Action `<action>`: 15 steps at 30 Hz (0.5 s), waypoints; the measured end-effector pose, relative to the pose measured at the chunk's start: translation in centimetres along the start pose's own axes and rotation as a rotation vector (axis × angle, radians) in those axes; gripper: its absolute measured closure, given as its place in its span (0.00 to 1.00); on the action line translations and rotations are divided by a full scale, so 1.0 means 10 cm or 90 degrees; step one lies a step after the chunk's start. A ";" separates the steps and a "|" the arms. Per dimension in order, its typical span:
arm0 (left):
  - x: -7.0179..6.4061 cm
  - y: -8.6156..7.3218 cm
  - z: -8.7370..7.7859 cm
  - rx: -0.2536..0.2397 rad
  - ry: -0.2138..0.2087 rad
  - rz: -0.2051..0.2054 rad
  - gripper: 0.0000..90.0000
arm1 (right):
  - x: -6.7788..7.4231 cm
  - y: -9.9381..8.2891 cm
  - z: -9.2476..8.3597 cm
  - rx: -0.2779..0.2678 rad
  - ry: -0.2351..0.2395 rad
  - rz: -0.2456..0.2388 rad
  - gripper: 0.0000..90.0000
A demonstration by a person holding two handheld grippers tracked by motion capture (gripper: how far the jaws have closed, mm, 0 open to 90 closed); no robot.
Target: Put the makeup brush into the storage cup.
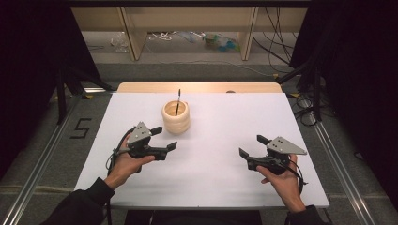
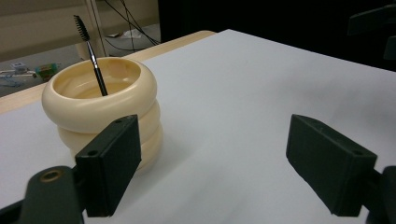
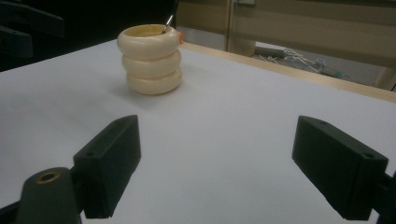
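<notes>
On the floor left of the white table (image 1: 206, 187) a black "5" (image 1: 80, 128) is marked. The left gripper (image 1: 164, 138) hovers with jaws spread, empty, just beside a cream ribbed three-ring cup (image 1: 176, 117). In it a thin black bristle-tipped brush (image 2: 91, 53), possibly a mascara wand, leans near-upright, bristles up. The right gripper (image 1: 251, 146) hovers well apart, jaws likewise spread

White table (image 1: 211, 187) stood centre. Wooden shelving (image 1: 187, 23) at twelve o'clock, clutter (image 1: 218, 42) beneath it. Cables (image 1: 305, 110) lay at two o'clock, floor mark (image 1: 80, 128) at nine.
</notes>
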State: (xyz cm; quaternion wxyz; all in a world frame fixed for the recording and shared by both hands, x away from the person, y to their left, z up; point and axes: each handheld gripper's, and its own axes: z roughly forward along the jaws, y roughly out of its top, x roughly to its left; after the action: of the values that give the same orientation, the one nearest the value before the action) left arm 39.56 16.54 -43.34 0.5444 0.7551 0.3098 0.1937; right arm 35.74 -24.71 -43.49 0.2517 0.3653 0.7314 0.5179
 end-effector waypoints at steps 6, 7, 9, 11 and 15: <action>0.00 -0.05 -0.03 0.004 0.000 0.000 0.20 | 0.00 -0.01 0.02 -0.011 0.003 0.004 0.18; 0.00 -0.05 -0.04 0.004 0.001 -0.001 0.20 | 0.00 -0.01 0.02 -0.011 0.003 0.004 0.18; 0.00 -0.05 -0.05 0.000 0.007 -0.004 0.20 | 0.00 -0.01 0.02 -0.010 0.004 0.004 0.18; 0.00 -0.05 -0.07 -0.003 0.008 -0.003 0.20 | 0.00 0.00 0.01 -0.002 0.001 0.000 0.18; -0.01 -0.07 -0.09 -0.002 0.006 -0.002 0.20 | 0.00 0.00 0.01 -0.002 -0.002 -0.001 0.18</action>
State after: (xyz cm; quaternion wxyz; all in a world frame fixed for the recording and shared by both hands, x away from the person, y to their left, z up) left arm 38.72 17.23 -43.65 0.5446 0.7528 0.3129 0.1971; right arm 35.77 -24.64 -43.55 0.2534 0.3652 0.7307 0.5182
